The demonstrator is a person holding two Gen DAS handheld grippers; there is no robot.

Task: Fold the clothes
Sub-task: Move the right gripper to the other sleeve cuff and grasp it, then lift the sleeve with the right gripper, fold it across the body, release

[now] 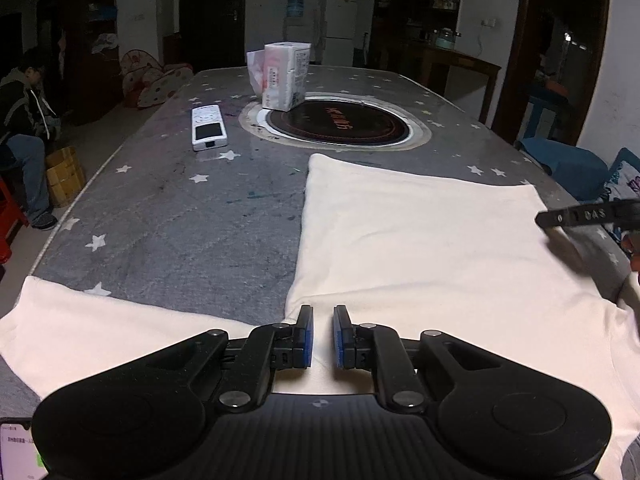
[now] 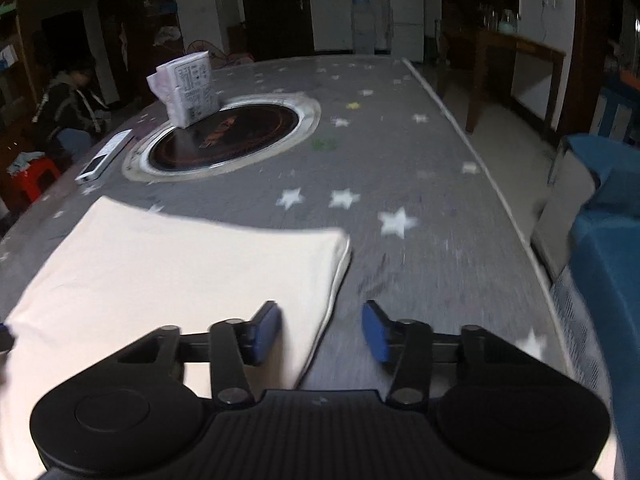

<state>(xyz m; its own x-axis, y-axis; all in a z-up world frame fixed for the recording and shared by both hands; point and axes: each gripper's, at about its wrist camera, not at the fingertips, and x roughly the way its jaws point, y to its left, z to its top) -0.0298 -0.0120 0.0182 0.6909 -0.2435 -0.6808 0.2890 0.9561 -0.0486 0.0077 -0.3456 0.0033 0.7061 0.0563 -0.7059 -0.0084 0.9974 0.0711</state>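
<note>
While garment lies flat: white T-shirt (image 1: 420,248) spread on surface (image 1: 168,220)
step: pre-fold positioning
left tongs (image 1: 322,336): nearly together, gripping nothing
right tongs (image 2: 322,332): apart, straddling shirt's side edge
next: likely clamp that edge, fold inward

From my seat both feeds look dim: the room behind is nearly black, with only pale walls catching some light. The white garment (image 1: 420,248) blows out bright under overhead light, losing its folds. The left wrist view is sharp; the right wrist view smears (worst along the grey starred tablecloth (image 2: 420,240) at right). Fisheye bending curves the table edges, and dark vignetting eats the corners.
</note>
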